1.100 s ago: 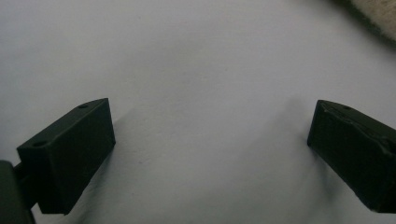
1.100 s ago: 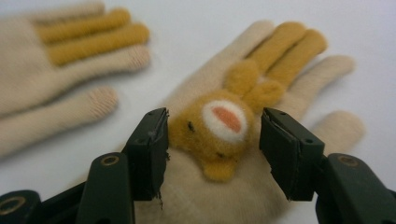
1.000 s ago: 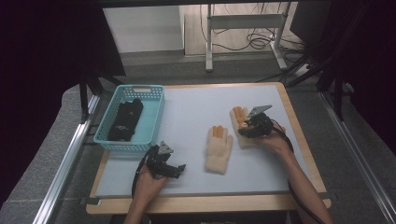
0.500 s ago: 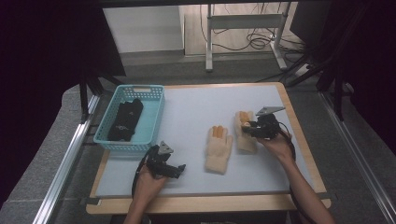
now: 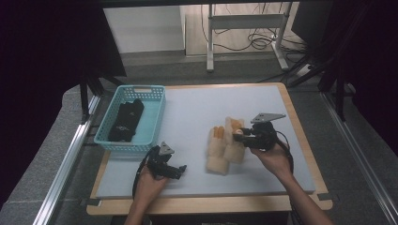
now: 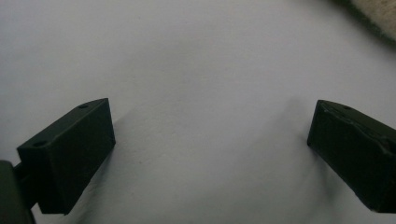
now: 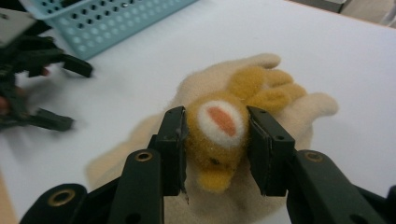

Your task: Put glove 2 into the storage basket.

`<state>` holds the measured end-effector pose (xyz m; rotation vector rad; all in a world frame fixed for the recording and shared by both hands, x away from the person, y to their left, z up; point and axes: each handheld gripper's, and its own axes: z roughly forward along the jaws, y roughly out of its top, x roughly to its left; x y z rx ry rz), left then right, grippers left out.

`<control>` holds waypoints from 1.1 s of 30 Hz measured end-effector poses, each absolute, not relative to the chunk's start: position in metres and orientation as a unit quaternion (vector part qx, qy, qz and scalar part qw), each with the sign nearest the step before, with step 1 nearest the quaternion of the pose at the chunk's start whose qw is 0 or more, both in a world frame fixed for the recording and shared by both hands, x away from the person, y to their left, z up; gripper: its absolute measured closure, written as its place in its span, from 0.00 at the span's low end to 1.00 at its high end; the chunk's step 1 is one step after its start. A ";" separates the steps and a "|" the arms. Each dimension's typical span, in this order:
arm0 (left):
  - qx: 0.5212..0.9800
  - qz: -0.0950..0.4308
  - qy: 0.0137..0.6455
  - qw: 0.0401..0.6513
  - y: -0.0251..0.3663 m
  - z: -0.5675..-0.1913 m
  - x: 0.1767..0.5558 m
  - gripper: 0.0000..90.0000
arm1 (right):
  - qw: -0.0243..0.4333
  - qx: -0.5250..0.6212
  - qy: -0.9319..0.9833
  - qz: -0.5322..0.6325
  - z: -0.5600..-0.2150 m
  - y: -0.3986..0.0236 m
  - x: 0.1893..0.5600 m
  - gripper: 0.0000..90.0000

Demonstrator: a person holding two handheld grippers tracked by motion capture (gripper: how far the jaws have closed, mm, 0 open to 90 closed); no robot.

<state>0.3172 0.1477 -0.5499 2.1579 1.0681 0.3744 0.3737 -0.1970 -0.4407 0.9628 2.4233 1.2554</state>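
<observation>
Risk one: we have the right gripper (image 7: pixel 215 140) clamped only on the orange-tipped fingers of the right-hand glove (image 5: pixel 234 140), which overlaps the flat glove (image 5: pixel 217 150), well right of the blue basket (image 5: pixel 133 119); the fuzzy knit is thick and may creep out of the jaws or drag its neighbour along. We see the left gripper (image 5: pixel 176 169) open over bare mat just below the basket, so nothing pins that flat glove if the two snag.
</observation>
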 end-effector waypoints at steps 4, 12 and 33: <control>0.831 0.144 0.411 0.345 0.148 -0.550 0.317 0.01 | 0.111 0.340 0.832 0.424 -0.451 -0.172 0.371 0.65; 0.832 0.144 0.410 0.344 0.148 -0.550 0.317 0.01 | 0.096 0.368 0.834 0.400 -0.491 -0.140 0.374 0.61; 0.832 0.144 0.411 0.344 0.148 -0.550 0.317 0.01 | 0.107 0.314 0.857 0.395 -0.499 -0.199 0.361 0.87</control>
